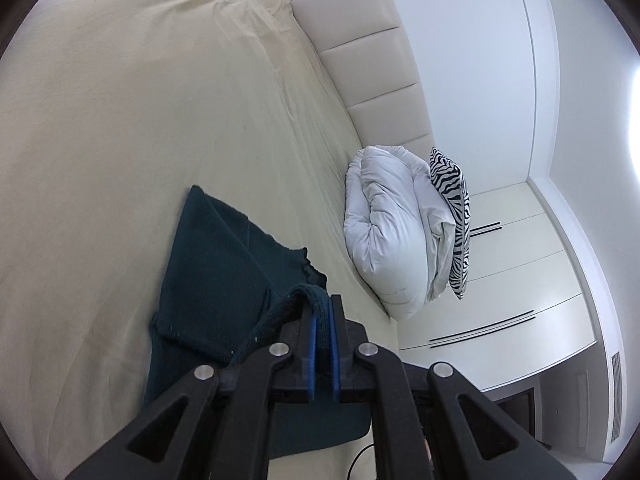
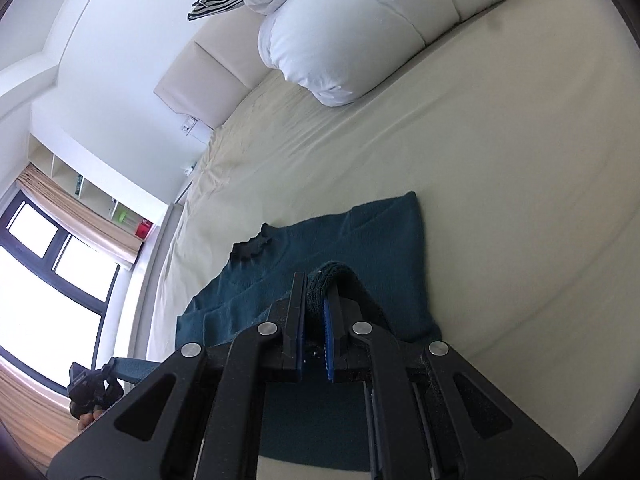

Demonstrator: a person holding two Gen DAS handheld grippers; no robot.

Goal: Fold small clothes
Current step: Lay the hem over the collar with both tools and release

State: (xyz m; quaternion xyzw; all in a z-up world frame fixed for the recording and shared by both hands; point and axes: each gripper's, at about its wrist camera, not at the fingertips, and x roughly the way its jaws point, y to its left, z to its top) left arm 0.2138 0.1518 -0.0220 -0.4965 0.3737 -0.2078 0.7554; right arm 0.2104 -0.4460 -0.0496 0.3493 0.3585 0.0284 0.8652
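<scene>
A dark teal knit top (image 2: pixel 320 248) lies partly folded on the bed (image 2: pixel 500 184), its scalloped collar toward the headboard, hem lifted.

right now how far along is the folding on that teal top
Done: the teal top lies spread on the bed, collar toward the headboard. In hand: the left claw and right claw each pinch an edge of it, lifted over the body. Left: laying that edge down and any further folds.
</scene>
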